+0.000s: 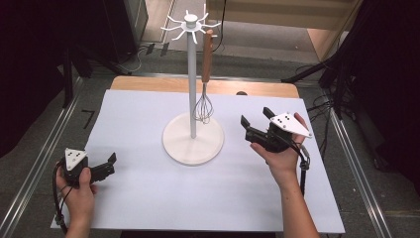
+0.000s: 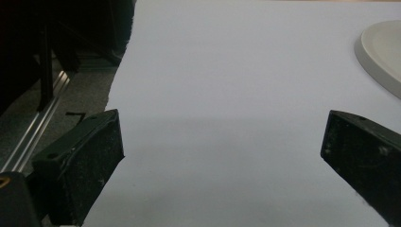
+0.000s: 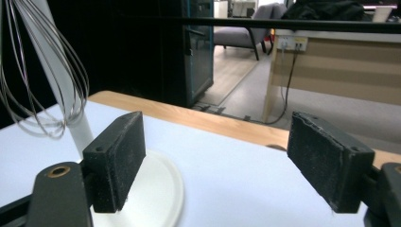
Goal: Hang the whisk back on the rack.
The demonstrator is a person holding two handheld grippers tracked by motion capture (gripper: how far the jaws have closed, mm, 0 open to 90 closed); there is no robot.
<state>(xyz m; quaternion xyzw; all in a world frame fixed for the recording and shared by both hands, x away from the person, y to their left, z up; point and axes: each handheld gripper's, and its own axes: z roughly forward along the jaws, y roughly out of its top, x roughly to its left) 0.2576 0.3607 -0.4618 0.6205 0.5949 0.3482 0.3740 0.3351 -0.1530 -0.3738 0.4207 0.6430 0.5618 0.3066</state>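
Note:
A white rack (image 1: 192,79) with a round base (image 1: 184,148) and hooks at its top stands mid-table. A whisk (image 1: 205,74) with a wooden handle hangs from one hook, its wire head (image 3: 33,80) just above the base. My right gripper (image 1: 255,121) is open, held off the table a short way right of the whisk, with nothing between its jaws. My left gripper (image 1: 106,165) is open near the table's front left, low over the white sheet (image 2: 227,94), holding nothing. The base's rim (image 2: 378,52) shows at the right of the left gripper view.
The white sheet (image 1: 148,193) covers most of a wooden table (image 1: 148,83). Metal rails (image 1: 44,148) run along both sides of the table. Dark stands and cables (image 1: 337,74) crowd the floor at the back right. A desk (image 3: 331,61) stands beyond the table.

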